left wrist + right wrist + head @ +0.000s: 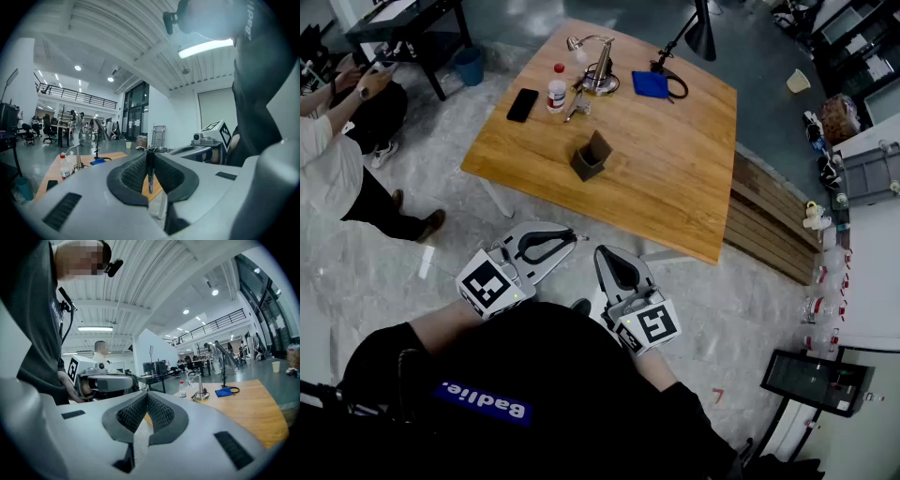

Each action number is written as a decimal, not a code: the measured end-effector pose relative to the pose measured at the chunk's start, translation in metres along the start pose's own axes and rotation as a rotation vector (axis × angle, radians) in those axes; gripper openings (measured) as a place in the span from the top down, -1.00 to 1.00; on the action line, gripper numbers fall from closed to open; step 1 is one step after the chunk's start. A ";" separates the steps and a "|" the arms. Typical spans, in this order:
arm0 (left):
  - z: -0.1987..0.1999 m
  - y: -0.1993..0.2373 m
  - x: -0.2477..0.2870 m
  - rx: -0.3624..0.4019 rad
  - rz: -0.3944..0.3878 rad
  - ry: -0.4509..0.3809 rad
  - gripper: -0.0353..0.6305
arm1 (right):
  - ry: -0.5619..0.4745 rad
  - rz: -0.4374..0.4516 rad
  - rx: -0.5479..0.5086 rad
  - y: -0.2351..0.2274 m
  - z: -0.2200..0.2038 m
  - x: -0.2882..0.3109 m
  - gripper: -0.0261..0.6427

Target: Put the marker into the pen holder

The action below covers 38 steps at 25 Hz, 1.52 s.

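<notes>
Head view: you stand short of the wooden table (675,178), with both grippers held close to your body and off its near edge. The dark pen holder (592,157) stands upright mid-table, well apart from them, and a phone (522,104) and a red-capped bottle (556,87) lie beyond it. The left gripper (570,239) and right gripper (604,254) point toward the table. Their tips are too small here to show what they carry, and your torso cuts off both arms. Left gripper view: the jaws are pinching a slim dark marker (150,171), which stands upright between the pads. Its pale lower end shows in the gap and its top barely clears the tips. The table's edge is partly hidden behind the jaws. Right gripper view: the jaws are pressed together with nothing between them, and the floor shows through the gap behind the tips. The left gripper sits near at the left, half masked by your hand.
</notes>
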<state>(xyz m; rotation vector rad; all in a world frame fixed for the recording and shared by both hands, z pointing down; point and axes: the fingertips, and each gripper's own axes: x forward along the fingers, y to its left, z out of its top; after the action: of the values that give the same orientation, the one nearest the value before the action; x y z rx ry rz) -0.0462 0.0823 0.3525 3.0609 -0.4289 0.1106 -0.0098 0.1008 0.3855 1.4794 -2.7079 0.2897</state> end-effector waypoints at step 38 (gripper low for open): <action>-0.033 0.158 0.058 0.045 0.090 0.009 0.74 | 0.006 -0.049 0.045 -0.067 -0.001 0.074 0.91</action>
<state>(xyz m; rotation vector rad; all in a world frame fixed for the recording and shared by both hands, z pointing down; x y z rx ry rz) -0.0362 -0.0834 0.3956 3.0841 -0.5718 0.1396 0.0062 0.0047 0.4052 1.5515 -2.6727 0.3545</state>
